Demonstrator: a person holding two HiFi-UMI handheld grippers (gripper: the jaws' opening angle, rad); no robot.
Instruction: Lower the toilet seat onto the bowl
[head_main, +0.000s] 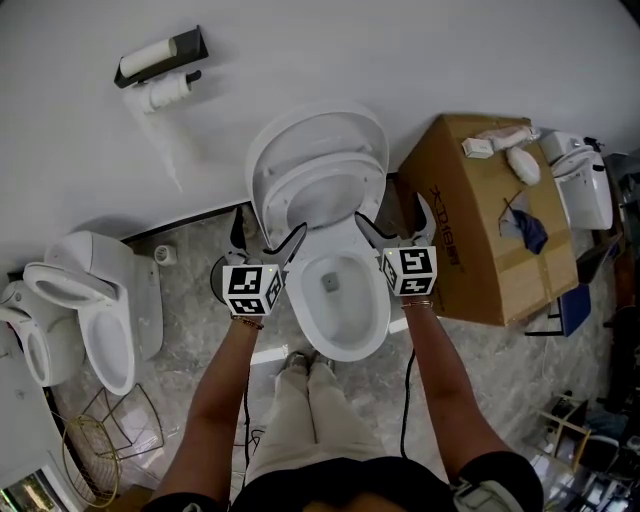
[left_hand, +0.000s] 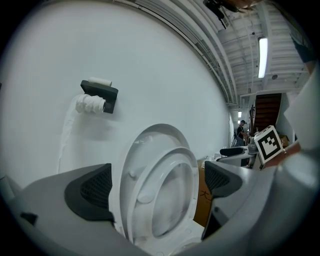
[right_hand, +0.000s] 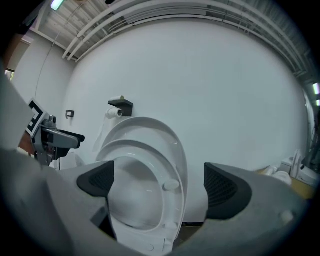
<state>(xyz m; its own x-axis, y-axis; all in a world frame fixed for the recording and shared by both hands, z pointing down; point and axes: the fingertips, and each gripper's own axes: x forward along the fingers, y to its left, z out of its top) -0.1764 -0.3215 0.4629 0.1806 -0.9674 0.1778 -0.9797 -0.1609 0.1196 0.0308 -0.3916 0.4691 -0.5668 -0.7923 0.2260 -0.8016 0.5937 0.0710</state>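
The person's pale trousers (head_main: 310, 425) and shoes stand on the marbled floor (head_main: 190, 265) right in front of the bowl (head_main: 302, 312); both forearms reach forward, one on each side of it.

The left tongs (head_main: 270, 233) hang by the bowl's left rear edge; their jaws stand wide apart and hold nothing, and the left gripper view shows the dark ribbed pads (left_hand: 96, 191) on either side with clear space between them.

The right tongs (head_main: 392, 213) hang by the bowl's right rear edge, likewise wide open and empty; each gripper view catches the other tongs' marker cube off to the side.

The bowl is uncovered, its white inside in plain sight.

The toilet seat (head_main: 318, 182) stands raised at the back of the bowl, just beyond both pairs of jaws, and rests against the upright lid (head_main: 320, 128); both gripper views look at its underside, framed between the open jaws, and I cannot tell whether any jaw tip touches it.

Behind the lid is a white wall (head_main: 450, 50); on it, to the left, a black paper holder (head_main: 160, 58) carries a roll with a strip hanging down.

A cardboard box (head_main: 480, 250) stands just right of the toilet; a second toilet (head_main: 100, 320) stands well to the left.
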